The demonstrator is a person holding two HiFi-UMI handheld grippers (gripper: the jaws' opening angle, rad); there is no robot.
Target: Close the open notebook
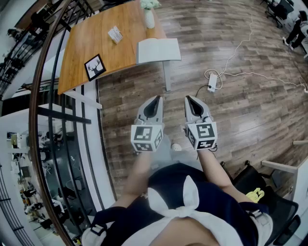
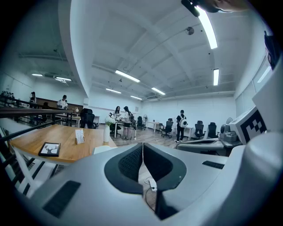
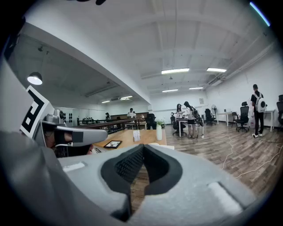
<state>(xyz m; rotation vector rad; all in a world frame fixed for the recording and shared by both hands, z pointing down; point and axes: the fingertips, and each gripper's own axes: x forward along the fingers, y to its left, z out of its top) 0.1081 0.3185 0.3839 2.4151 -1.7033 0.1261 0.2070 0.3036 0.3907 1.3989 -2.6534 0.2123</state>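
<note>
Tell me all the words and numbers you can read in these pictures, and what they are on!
No words or numbers can be read anywhere.
Small card on the wooden table: it has print, but too small to read.
Open notebook: its pages look blank from here.
Framed deer picture: only a drawing, no words.
Marker cubes: black-and-white square patterns, not letters.

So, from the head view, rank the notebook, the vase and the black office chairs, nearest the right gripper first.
1. Notebook, at the table corner.
2. Vase, behind it, same table.
3. Black office chairs, across the room, right.
</note>
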